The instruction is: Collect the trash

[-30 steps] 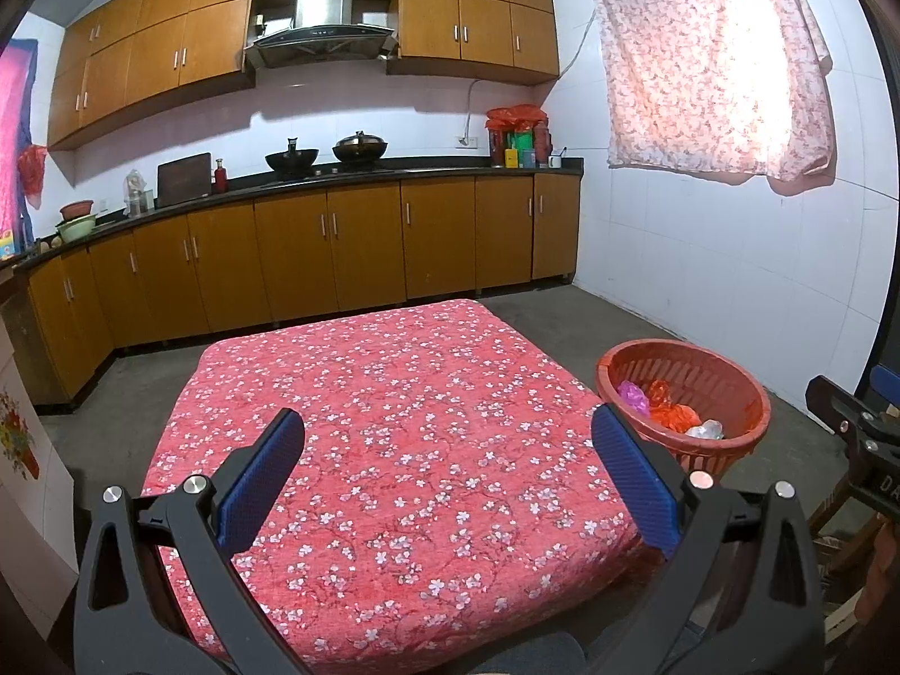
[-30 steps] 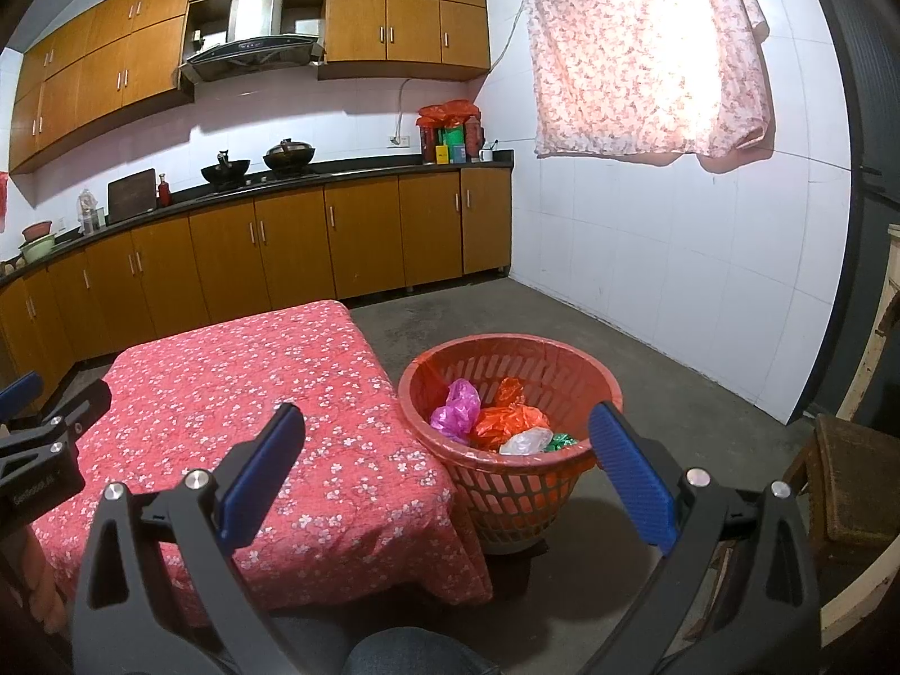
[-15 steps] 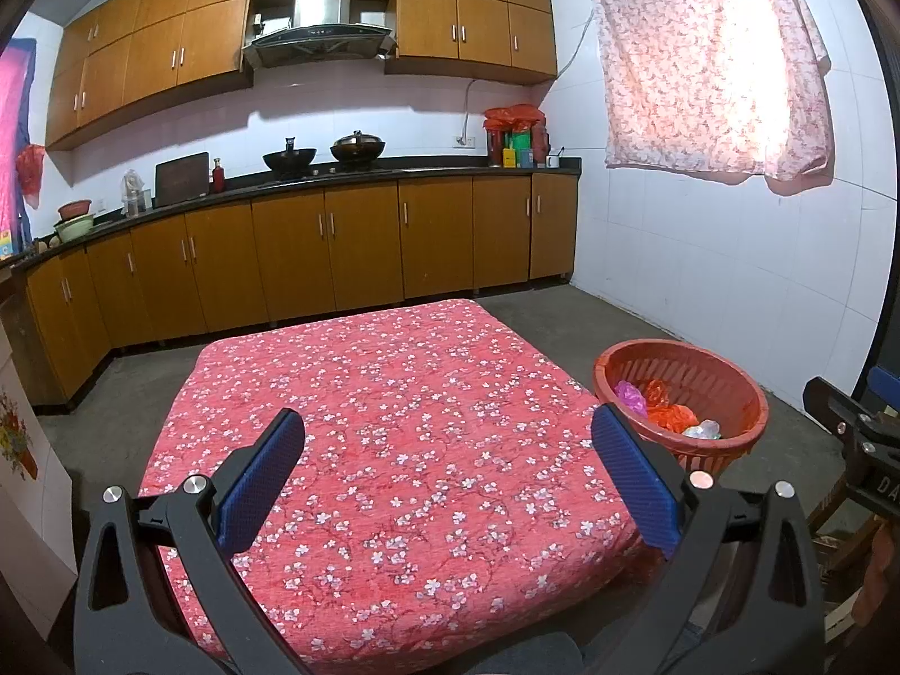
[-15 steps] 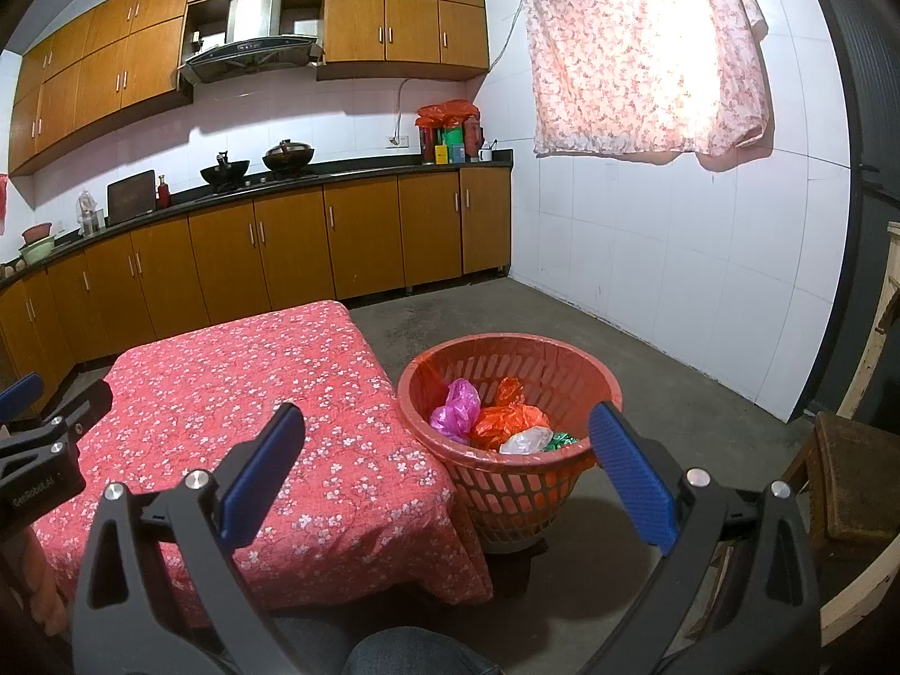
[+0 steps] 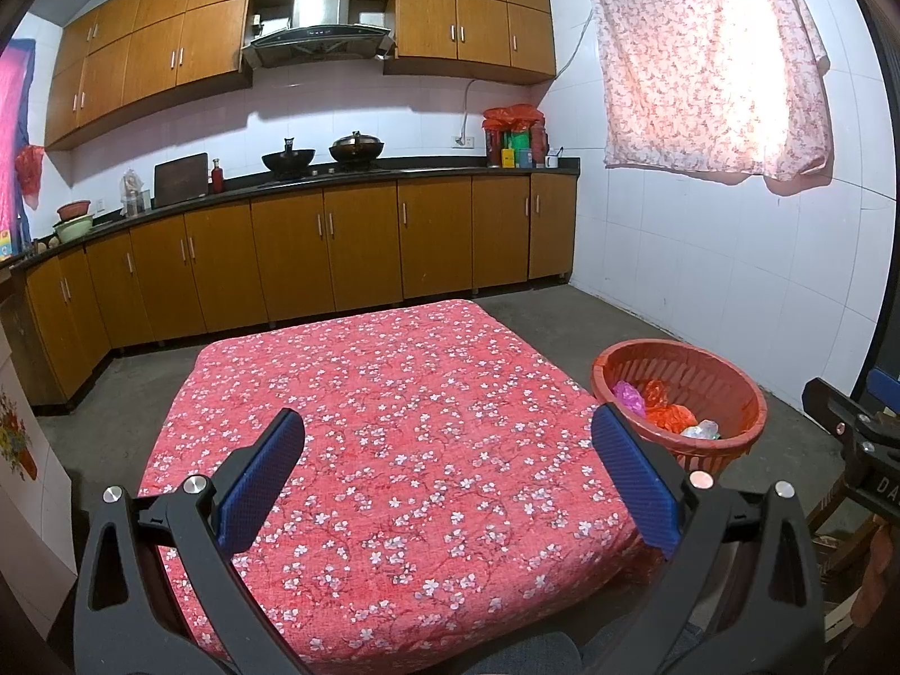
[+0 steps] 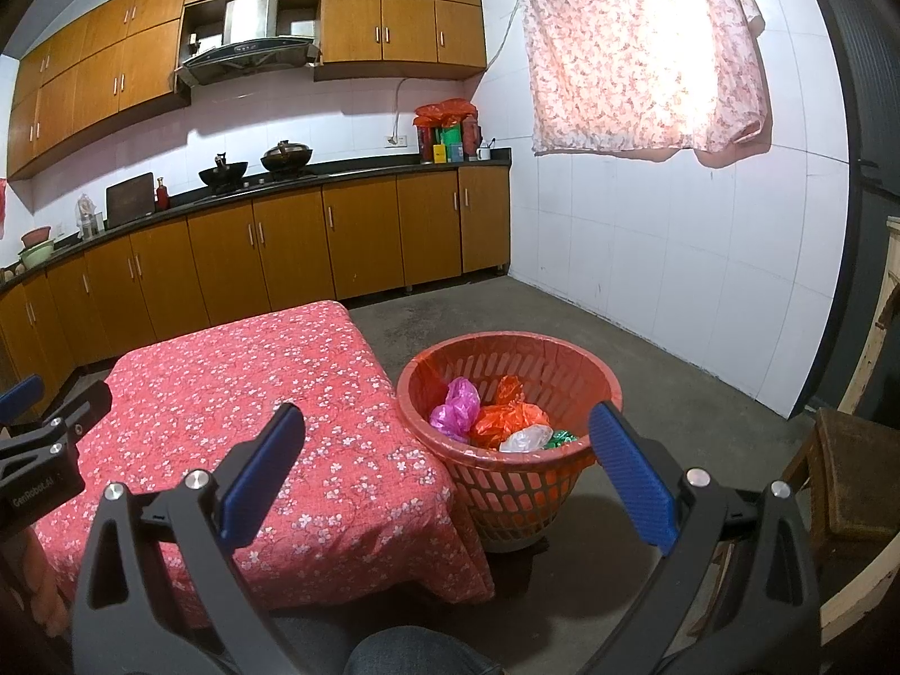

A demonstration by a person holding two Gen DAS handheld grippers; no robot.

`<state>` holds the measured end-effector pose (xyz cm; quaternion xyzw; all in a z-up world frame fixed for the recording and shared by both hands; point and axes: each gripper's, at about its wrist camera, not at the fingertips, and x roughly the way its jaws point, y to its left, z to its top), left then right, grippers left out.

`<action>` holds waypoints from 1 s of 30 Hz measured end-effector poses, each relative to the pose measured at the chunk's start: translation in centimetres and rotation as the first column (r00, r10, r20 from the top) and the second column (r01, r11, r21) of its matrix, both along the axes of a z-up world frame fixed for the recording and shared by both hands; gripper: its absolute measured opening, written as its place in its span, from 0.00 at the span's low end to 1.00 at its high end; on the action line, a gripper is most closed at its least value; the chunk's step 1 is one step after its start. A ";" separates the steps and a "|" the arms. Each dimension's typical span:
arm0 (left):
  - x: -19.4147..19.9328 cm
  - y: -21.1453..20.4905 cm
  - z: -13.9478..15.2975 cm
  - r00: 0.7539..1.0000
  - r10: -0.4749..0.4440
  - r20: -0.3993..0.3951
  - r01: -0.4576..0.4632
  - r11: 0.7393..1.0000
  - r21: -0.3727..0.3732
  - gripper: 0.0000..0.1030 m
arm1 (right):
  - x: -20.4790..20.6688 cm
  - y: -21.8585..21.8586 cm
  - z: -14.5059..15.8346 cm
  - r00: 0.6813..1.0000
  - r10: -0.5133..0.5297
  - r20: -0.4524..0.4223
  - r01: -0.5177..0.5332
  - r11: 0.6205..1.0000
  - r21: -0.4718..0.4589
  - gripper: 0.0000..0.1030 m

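Now both your left gripper [image 5: 447, 484] and right gripper [image 6: 447, 478] are wide open, holding nothing; look over the red cloth [image 5: 394, 422] for missed trash before leaving the basket [image 6: 562, 484].

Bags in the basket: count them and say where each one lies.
4 in the basket: pink bag left, orange bag centre, white bag front, green piece right. More may lie beneath.

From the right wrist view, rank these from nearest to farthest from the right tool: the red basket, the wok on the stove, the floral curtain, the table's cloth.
1. Table's cloth: just under the right tool, to its left.
2. Red basket: on the floor just ahead, beside the table; close to call with the cloth.
3. Floral curtain: high on the right wall.
4. Wok: on the far counter, back left.
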<state>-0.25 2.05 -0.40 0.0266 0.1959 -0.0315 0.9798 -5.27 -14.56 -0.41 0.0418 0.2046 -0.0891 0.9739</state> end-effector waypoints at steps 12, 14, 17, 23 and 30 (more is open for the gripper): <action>0.0 0.0 0.0 1.000 0.002 -0.001 -0.002 1.000 0.000 0.98 | 0.0 0.0 0.0 1.000 0.000 0.000 0.000 1.000 0.001 0.96; 0.1 0.1 0.0 1.000 0.002 -0.002 -0.002 1.000 0.000 0.98 | 0.0 0.0 0.0 1.000 0.000 -0.001 0.000 1.000 0.001 0.96; 0.0 -0.1 -0.1 1.000 0.000 -0.004 0.000 1.000 0.001 0.98 | 0.0 -0.1 0.0 1.000 0.000 -0.001 0.000 1.000 0.003 0.96; 0.0 -0.1 0.0 1.000 -0.002 -0.005 0.002 1.000 0.000 0.98 | -0.1 0.1 -0.1 1.000 -0.001 -0.002 0.001 1.000 0.006 0.96; 0.0 -0.2 -0.1 1.000 0.003 -0.004 -0.003 1.000 0.001 0.98 | -0.1 0.1 0.0 1.000 0.000 -0.002 0.000 1.000 0.004 0.96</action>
